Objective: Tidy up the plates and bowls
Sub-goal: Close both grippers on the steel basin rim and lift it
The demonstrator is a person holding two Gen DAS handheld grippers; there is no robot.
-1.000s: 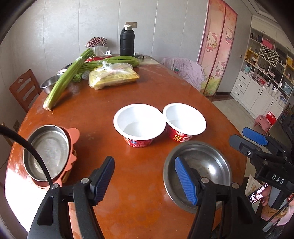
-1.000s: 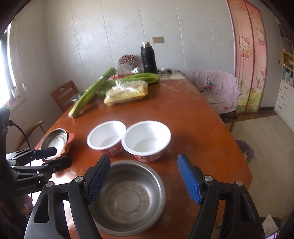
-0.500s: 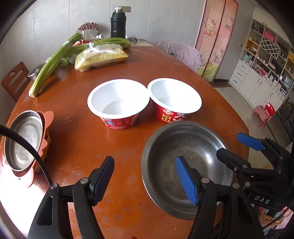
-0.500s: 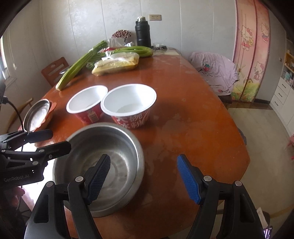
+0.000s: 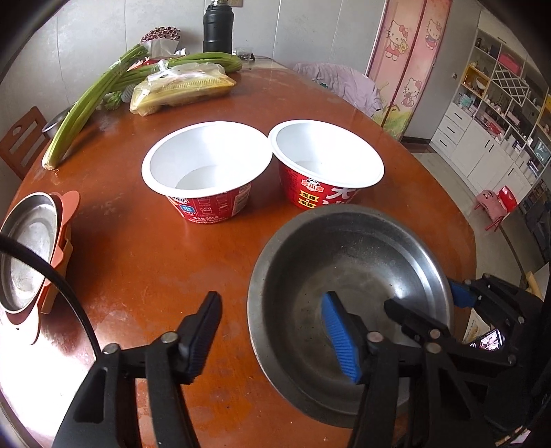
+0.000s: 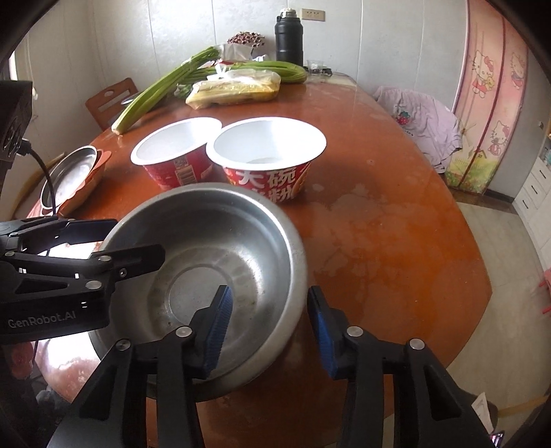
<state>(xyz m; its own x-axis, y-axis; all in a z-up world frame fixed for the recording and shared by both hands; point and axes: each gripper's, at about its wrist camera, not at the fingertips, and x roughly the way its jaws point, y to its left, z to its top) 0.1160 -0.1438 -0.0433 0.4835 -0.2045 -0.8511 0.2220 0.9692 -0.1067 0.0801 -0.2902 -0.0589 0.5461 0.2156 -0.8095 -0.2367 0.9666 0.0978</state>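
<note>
A wide steel bowl (image 5: 361, 268) (image 6: 213, 241) sits on the brown table near its front edge. My left gripper (image 5: 272, 337) straddles the bowl's left rim, blue pad inside, other finger over the table. Its jaws are closing, and the pads stand clear of the wall. My right gripper (image 6: 270, 327) straddles the opposite rim, one pad inside and one outside, jaws closing with a gap still showing. Behind the steel bowl, two empty red-and-white paper bowls (image 5: 206, 162) (image 5: 323, 155) stand side by side. A small steel bowl (image 5: 27, 248) rests on an orange plate (image 5: 65, 220) at the left.
Celery stalks (image 5: 89, 103), a bagged yellow pack (image 5: 182, 89) and a black flask (image 5: 213, 27) lie at the table's far end. A wooden chair (image 5: 20, 141) stands at the left. The table edge (image 6: 475, 293) drops to the floor on the right.
Both grippers have come down and forward onto the steel bowl. Their jaws have narrowed and now straddle its rim on opposite sides.
</note>
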